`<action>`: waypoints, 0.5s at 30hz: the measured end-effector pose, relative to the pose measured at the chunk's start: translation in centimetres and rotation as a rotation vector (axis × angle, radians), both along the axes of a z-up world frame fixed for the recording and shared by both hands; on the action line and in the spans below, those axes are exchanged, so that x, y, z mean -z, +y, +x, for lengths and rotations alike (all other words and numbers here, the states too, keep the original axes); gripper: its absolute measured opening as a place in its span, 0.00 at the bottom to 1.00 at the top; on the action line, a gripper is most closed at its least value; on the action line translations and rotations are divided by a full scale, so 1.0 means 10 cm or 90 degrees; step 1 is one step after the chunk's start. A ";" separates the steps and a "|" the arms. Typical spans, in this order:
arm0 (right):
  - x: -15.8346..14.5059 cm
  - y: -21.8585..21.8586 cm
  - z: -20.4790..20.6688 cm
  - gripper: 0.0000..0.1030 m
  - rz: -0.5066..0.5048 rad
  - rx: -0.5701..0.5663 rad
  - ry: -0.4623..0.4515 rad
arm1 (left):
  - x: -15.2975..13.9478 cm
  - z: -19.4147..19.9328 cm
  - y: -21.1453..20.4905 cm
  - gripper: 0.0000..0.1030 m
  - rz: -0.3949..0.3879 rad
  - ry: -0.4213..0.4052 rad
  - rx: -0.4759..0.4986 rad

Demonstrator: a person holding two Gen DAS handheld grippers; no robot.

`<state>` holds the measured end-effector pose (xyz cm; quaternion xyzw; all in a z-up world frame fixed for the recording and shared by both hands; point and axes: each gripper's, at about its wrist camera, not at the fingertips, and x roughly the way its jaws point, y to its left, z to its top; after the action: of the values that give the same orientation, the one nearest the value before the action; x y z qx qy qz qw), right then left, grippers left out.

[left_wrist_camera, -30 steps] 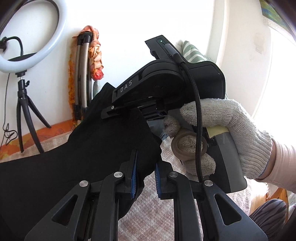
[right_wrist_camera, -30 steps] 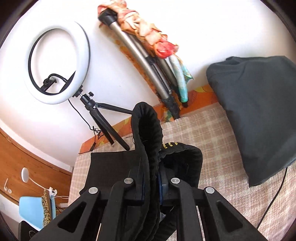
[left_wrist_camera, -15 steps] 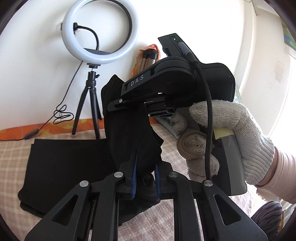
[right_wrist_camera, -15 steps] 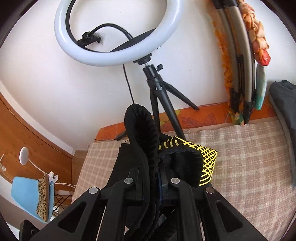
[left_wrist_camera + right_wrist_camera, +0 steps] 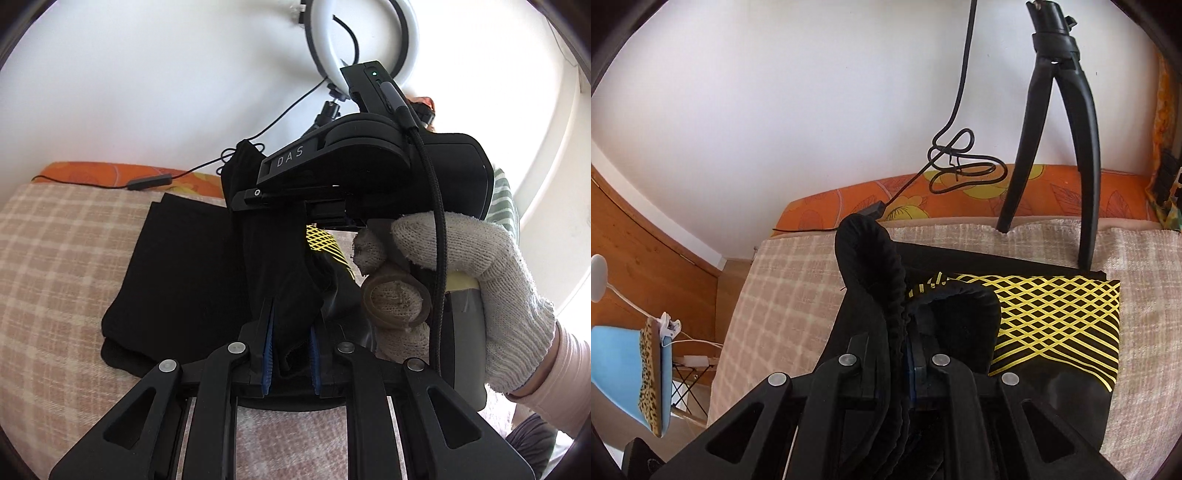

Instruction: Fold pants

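Black pants (image 5: 177,266) with a yellow net print (image 5: 1060,321) lie partly folded on the checked blanket. My left gripper (image 5: 290,350) is shut on a bunched fold of the black cloth, which hangs above the lower layer. My right gripper (image 5: 905,354) is shut on the ribbed elastic waistband (image 5: 875,266), which arches up above its fingers. In the left wrist view the right gripper's black body (image 5: 369,166) and a white knit-gloved hand (image 5: 480,280) are close ahead, right of the held fold.
The beige checked blanket (image 5: 55,266) covers a bed with an orange flowered edge (image 5: 1052,199) against a white wall. A ring light (image 5: 369,44) on a black tripod (image 5: 1056,122) stands on the blanket's far side, its cable (image 5: 960,166) looped beside it. A wooden panel (image 5: 646,236) and blue chair (image 5: 624,373) are left.
Both grippers have swept sideways and slightly down with the cloth, toward the bed's other end. The ring light slid right across both views. The yellow print has come to lie flat on the lower layer.
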<state>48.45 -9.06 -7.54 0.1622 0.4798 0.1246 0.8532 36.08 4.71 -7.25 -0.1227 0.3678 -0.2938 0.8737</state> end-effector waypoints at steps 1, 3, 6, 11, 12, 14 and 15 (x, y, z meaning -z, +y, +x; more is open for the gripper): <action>0.04 0.07 0.04 0.07 -0.004 -0.002 0.003 | 0.04 0.04 0.06 0.14 -0.004 0.009 -0.008; 0.12 0.15 0.12 0.07 -0.007 -0.007 0.010 | 0.10 0.11 0.15 0.14 -0.014 0.028 -0.023; 0.21 0.28 0.22 0.07 -0.014 -0.018 0.017 | 0.17 0.18 0.24 0.14 -0.012 0.043 -0.041; 0.31 0.50 0.33 0.10 -0.018 -0.051 0.027 | 0.26 0.20 0.38 0.14 -0.013 0.071 -0.069; 0.32 0.52 0.34 0.16 -0.013 -0.062 0.030 | 0.28 0.20 0.41 0.14 -0.013 0.076 -0.075; 0.29 0.55 0.35 0.36 0.011 -0.085 0.033 | 0.32 0.20 0.48 0.14 -0.009 0.084 -0.088; 0.23 0.52 0.33 0.40 0.026 -0.093 0.028 | 0.34 0.20 0.52 0.14 -0.009 0.091 -0.099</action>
<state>51.71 -3.90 -9.87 0.1471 0.5063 0.1926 0.8276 38.04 9.88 -10.68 -0.1779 0.4163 -0.2184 0.8645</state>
